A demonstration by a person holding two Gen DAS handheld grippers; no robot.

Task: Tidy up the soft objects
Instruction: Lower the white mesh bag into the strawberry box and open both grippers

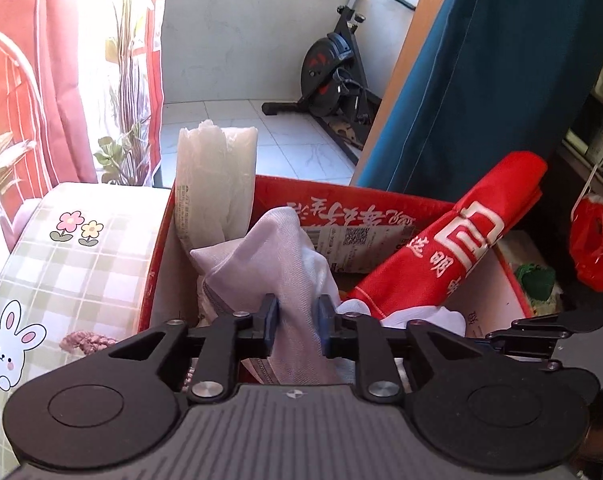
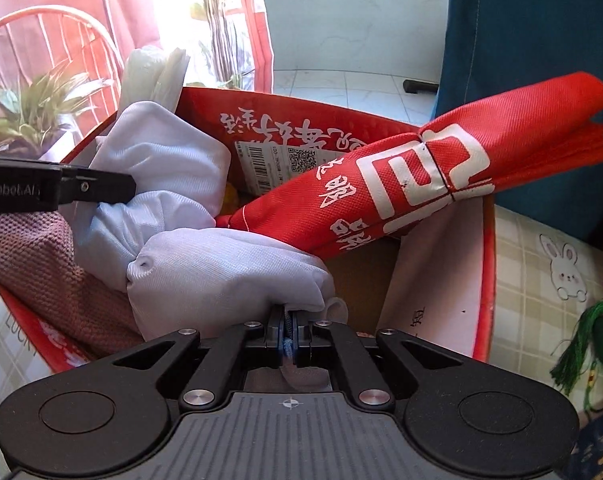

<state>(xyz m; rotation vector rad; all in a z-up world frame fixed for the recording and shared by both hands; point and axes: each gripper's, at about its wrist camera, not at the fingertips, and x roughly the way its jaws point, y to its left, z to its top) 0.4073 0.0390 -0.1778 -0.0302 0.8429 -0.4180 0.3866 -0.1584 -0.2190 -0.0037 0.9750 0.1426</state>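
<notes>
Our left gripper (image 1: 297, 320), jaws parted, straddles the pale cloth bundle (image 1: 285, 248) at the box's (image 1: 157, 264) nine o'clock side without pinching it. Our right gripper (image 2: 288, 332) is clamped on the bundle's near fold, so pulling could drag the red bag (image 2: 421, 176) leaning at two o'clock out over the rim.

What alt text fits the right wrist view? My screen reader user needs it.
The right gripper is shut on a pale lilac cloth bundle inside a red cardboard box. A rolled red bag leans across the box, and the left gripper touches the bundle's far end.
</notes>
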